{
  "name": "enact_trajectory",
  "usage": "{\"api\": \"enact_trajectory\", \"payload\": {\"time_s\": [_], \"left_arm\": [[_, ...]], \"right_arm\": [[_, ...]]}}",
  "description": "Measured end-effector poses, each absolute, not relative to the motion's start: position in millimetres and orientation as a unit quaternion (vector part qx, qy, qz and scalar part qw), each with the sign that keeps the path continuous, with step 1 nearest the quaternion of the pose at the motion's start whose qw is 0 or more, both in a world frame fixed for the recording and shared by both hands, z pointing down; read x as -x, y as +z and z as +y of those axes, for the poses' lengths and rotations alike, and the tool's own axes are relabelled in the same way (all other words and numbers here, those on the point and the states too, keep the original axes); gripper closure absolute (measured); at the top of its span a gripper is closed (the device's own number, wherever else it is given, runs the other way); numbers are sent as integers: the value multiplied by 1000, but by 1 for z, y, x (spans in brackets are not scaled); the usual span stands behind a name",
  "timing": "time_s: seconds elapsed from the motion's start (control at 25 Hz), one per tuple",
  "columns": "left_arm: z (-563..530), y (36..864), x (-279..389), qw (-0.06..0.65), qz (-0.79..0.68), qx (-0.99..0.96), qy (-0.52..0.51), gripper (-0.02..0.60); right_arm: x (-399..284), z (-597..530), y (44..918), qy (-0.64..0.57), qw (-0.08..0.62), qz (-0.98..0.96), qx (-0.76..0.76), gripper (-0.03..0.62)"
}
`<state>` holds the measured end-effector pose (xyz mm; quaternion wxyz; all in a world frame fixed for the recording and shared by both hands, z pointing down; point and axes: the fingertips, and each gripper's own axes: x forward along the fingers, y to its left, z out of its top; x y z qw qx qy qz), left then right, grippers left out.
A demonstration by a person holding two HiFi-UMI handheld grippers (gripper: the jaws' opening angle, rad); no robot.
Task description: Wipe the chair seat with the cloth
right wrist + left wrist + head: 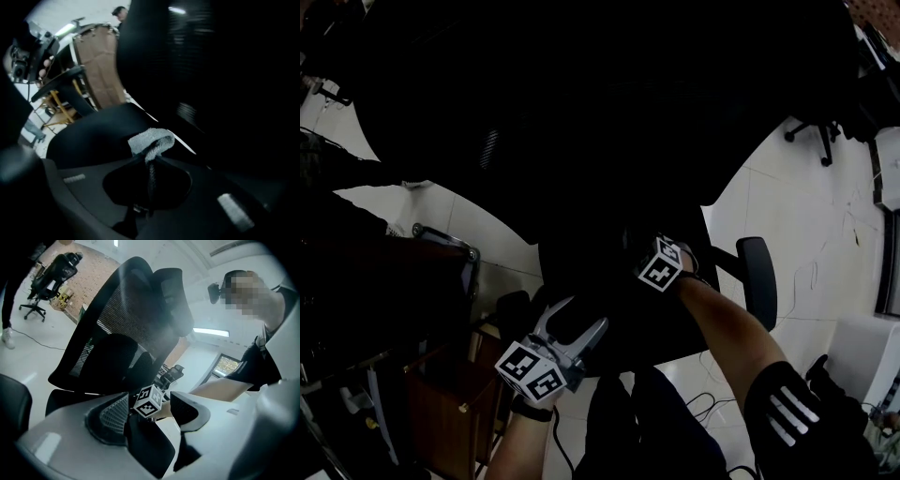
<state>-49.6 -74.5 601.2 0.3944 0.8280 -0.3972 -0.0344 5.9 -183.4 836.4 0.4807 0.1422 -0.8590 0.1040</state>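
The black office chair fills the head view, its seat (609,309) below the tall mesh backrest (581,122). My right gripper (151,158) is shut on a small grey cloth (151,140), whose bunched end sticks out just above the dark seat (93,136). In the head view only its marker cube (661,265) shows over the seat; the cloth is hidden there. My left gripper (572,317) hovers at the seat's front left edge. It is open (150,416) with nothing between its fingers, looking at the backrest (122,329) and the other gripper's cube (150,401).
The chair's right armrest (757,279) stands beside my right forearm. A brown wooden cabinet (441,394) is close on the left. Cables (712,403) lie on the white tiled floor. Other office chairs (811,131) (47,277) stand farther off.
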Motion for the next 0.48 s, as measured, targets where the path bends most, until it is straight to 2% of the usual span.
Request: {"api": "enact_trajectory", "payload": {"time_s": [0.24,0.36,0.48], "left_arm": [[-61,597,72,386,-417,-822,-29,279],[-53,601,77,389,-419,-820,-25,279],[-49,601,78,392,-420,-818,-31,278]], "right_arm": [[122,-117,833,118,437,-889,-64,565],[143,-96,844,111,453,-884,-38,565],[131,-89,859,109,478,-871,-35,565]]}}
